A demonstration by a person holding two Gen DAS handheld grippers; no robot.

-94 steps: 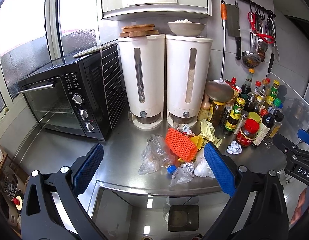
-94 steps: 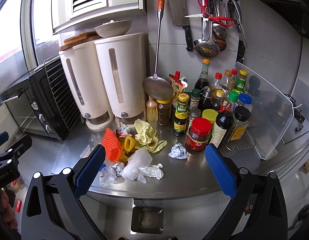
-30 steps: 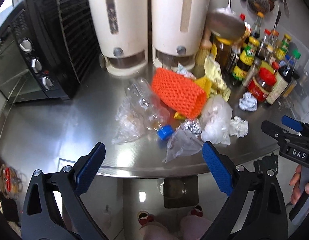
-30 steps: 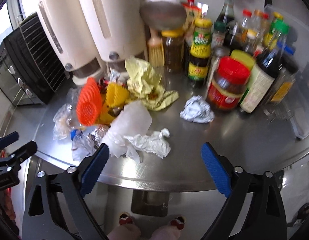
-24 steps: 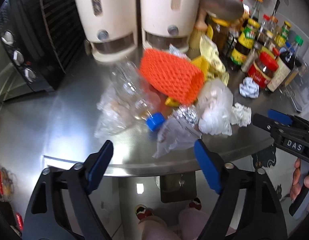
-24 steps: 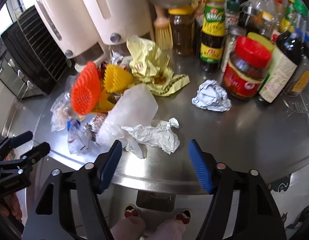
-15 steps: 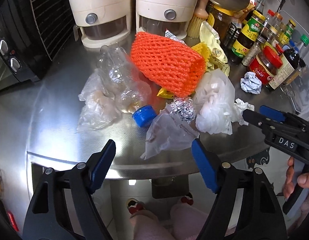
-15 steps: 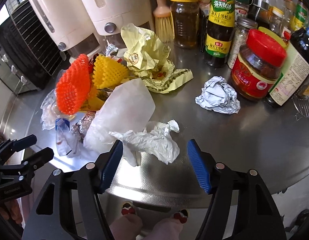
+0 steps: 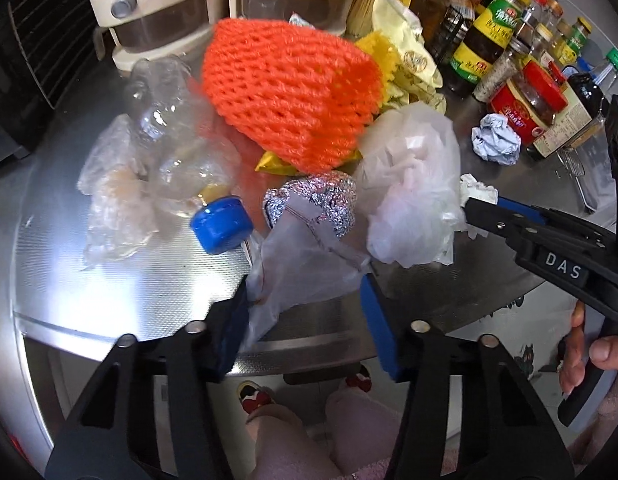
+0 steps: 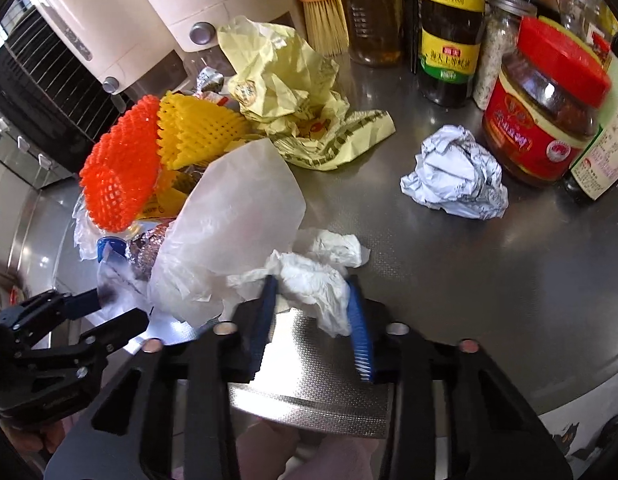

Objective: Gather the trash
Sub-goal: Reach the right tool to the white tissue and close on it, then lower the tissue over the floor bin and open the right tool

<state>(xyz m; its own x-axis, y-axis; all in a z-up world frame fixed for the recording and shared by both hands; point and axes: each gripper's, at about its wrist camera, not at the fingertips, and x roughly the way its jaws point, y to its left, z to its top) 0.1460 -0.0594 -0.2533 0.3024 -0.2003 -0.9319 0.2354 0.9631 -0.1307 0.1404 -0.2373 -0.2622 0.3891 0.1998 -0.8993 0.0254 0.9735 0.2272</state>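
Note:
A pile of trash lies on the steel counter [image 9: 129,280]: an orange foam net [image 9: 289,92], a clear bottle with a blue cap [image 9: 221,224], a foil ball [image 9: 321,200] and a white plastic bag [image 9: 409,184]. My left gripper [image 9: 305,284] is closing around a limp clear plastic bag [image 9: 305,252]. The bag lies between the blue pads, which reach its edges without squeezing it. My right gripper [image 10: 311,284] is closing, and its pads press a crumpled white tissue [image 10: 313,280]. A crumpled paper ball [image 10: 457,172] and a yellow wrapper [image 10: 285,80] lie farther back.
Two white dispensers [image 9: 149,0] and a black oven [image 10: 49,92] stand at the back left. Sauce bottles and a red-lidded jar [image 10: 545,112] crowd the back right, beside a brush [image 10: 325,12]. The counter's front edge runs just under both grippers; a person's legs [image 9: 309,432] show below.
Both grippers have sunk toward the counter and tilted further down. Their jaws have narrowed, the left around the clear bag and the right onto the white tissue.

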